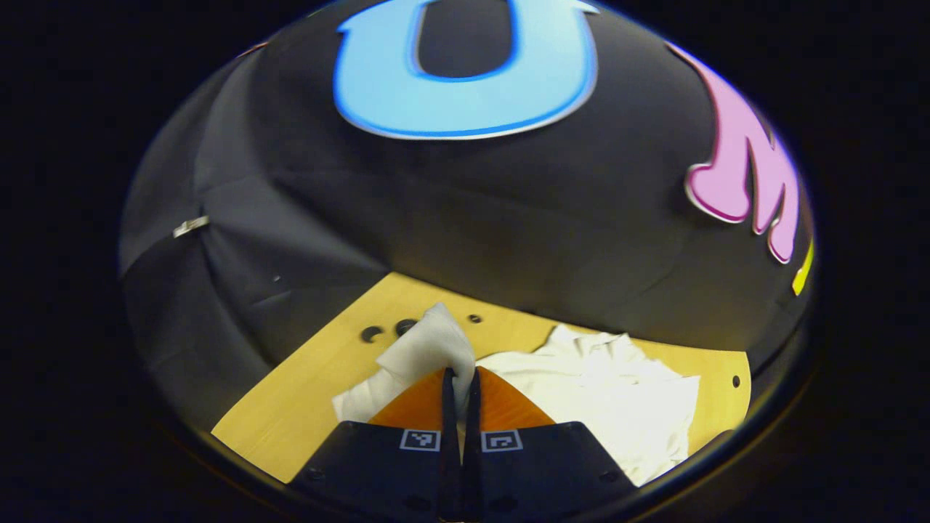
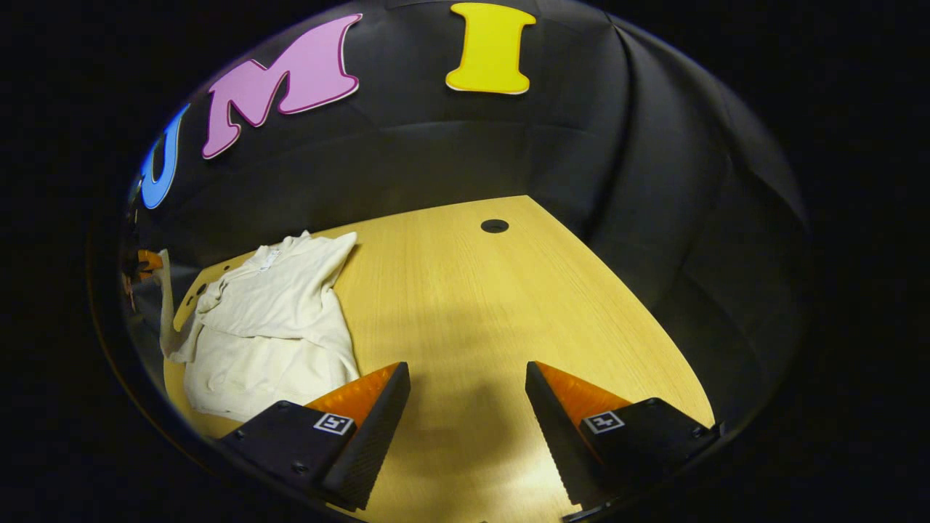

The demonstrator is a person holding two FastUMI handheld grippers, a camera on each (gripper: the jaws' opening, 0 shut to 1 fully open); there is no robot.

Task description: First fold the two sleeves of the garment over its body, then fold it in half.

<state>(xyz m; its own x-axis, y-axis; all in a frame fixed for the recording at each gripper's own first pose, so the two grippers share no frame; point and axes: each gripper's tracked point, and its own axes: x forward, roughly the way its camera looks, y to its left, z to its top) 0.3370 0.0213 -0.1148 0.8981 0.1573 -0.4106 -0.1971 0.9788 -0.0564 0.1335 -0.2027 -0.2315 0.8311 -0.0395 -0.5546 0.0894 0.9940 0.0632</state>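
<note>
Pinching a sleeve point(image 1: 425, 349) of the garment point(image 1: 617, 392), the left tool point(image 1: 459, 385) has its fingers clamped together with white cloth between them, raised off the desk point(image 1: 290, 414). Judging by the lift, that sleeve is being carried over the body for the first fold. In the right gripper view the same sleeve hangs as a vertical strip at the garment's point(image 2: 269, 319) far side.

Right tool point(image 2: 465, 392) is spread wide with nothing between the fingers, hovering over bare desk point(image 2: 472, 305) beside the garment's near side. Likely waiting its turn on the other sleeve.

Garment lies rumpled near the desk's back edge, toward the corner by the booth wall. The other sleeve looks bunched near the collar, can't tell if it's folded.

Around: round holes in the desk point(image 1: 385, 330), one more out in the open point(image 2: 494, 226). Nothing blocks the fold path; wrinkles in the body are the main nuisance.
</note>
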